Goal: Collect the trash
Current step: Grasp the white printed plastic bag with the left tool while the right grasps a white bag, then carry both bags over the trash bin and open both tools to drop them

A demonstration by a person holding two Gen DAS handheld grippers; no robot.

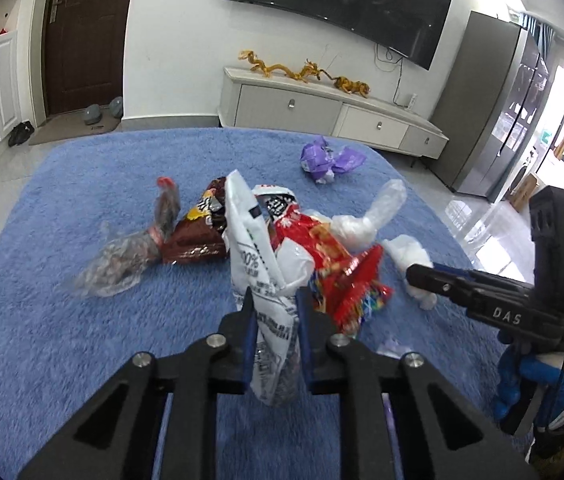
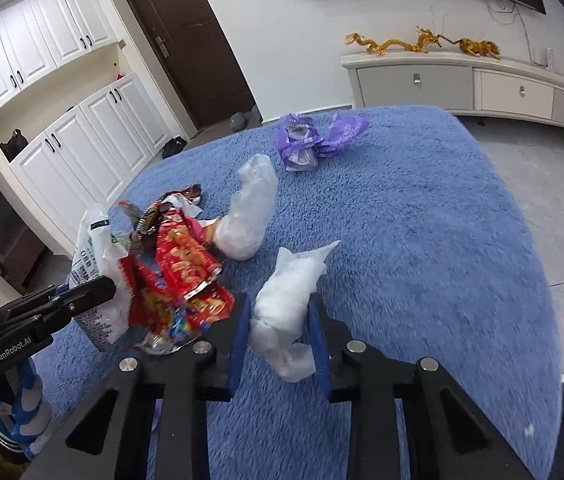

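Note:
My left gripper is shut on a white printed wrapper, held above the blue rug; it also shows in the right wrist view. A red snack bag lies just right of it, also in the right wrist view. My right gripper is shut on a crumpled white tissue, which shows in the left wrist view. A brown wrapper, a clear plastic bag, a clear plastic wad and a purple bag lie on the rug.
The blue rug covers the floor. A white TV cabinet with golden dragon figures stands at the far wall. A brown door and white cupboards are at the left. A grey fridge stands right.

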